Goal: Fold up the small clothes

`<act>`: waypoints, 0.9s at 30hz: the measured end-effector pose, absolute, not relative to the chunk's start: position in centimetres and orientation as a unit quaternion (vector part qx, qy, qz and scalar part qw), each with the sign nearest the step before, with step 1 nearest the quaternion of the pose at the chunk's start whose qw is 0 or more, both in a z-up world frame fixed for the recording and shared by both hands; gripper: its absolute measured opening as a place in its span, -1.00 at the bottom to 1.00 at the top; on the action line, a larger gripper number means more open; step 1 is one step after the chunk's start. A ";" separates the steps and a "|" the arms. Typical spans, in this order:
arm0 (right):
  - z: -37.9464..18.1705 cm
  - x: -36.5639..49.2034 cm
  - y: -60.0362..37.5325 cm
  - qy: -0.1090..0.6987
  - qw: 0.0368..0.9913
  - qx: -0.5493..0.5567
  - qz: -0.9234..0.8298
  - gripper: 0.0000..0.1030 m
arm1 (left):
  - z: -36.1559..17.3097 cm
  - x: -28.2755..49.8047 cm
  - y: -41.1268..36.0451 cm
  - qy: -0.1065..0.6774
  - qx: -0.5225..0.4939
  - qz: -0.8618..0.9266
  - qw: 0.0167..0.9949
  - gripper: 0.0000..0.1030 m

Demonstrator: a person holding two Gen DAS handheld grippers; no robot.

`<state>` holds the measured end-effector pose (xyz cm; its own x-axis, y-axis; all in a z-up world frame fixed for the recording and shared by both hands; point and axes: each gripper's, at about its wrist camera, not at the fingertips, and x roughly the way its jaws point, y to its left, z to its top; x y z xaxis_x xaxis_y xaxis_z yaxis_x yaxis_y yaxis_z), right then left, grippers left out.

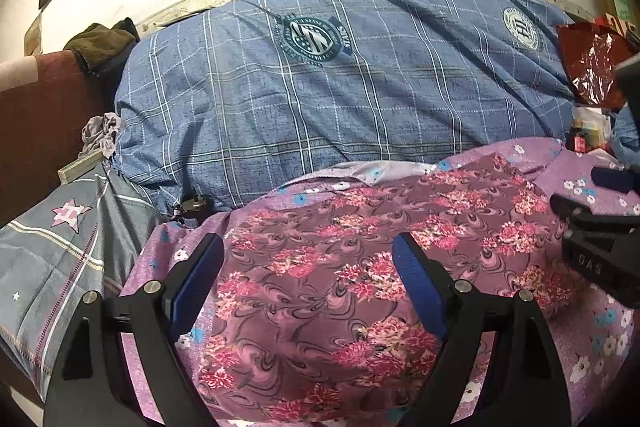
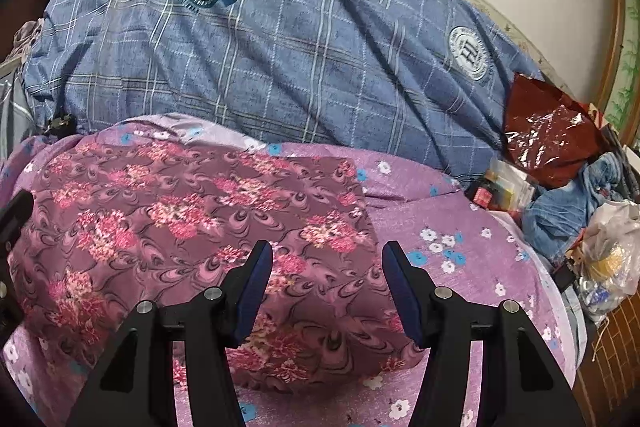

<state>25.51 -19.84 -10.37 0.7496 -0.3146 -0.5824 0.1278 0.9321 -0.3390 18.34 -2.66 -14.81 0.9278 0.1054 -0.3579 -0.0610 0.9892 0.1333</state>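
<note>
A purple-brown garment with pink flower print [image 1: 360, 267] lies spread flat on the purple flowered bedsheet [image 1: 592, 347]. It also shows in the right wrist view [image 2: 192, 219], lying on the sheet [image 2: 472, 267]. My left gripper [image 1: 308, 251] is open and empty, hovering over the garment's near left part. My right gripper [image 2: 326, 255] is open and empty, above the garment's near right edge. The right gripper also shows at the right edge of the left wrist view [image 1: 592, 227].
A big blue plaid quilt [image 1: 340, 87] lies piled behind the garment. A grey star-print pillow [image 1: 52, 259] is at the left. A red foil bag [image 2: 552, 131], jeans [image 2: 568, 203] and a plastic bag [image 2: 612, 259] clutter the right side.
</note>
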 end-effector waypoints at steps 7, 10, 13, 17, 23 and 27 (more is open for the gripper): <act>-11.1 25.8 -18.0 0.338 0.922 -0.160 -0.102 0.15 | -14.6 17.9 -1.4 0.178 0.064 0.051 0.981 0.69; -11.2 25.7 -17.1 0.336 0.922 -0.168 -0.094 0.15 | -14.6 17.7 -0.5 0.177 0.061 0.056 0.981 0.69; -11.3 25.7 -16.3 0.333 0.922 -0.175 -0.087 0.15 | -14.5 17.4 0.4 0.175 0.059 0.063 0.981 0.69; -11.4 25.5 -15.3 0.331 0.923 -0.183 -0.077 0.15 | -14.5 17.1 1.6 0.175 0.055 0.070 0.980 0.69; -12.0 26.3 -17.6 0.381 0.917 -0.115 -0.036 0.15 | -15.0 17.3 4.1 0.214 0.028 0.073 0.974 0.69; -12.1 26.3 -23.3 0.410 0.911 0.035 -0.005 0.15 | -16.2 17.2 8.7 0.266 -0.069 0.089 0.957 0.68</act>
<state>26.27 -23.30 -12.12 0.6630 0.0203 -0.7483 0.0372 0.9975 0.0601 17.18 8.75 -16.16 0.8422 0.1338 -0.5222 -0.2075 0.9746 -0.0848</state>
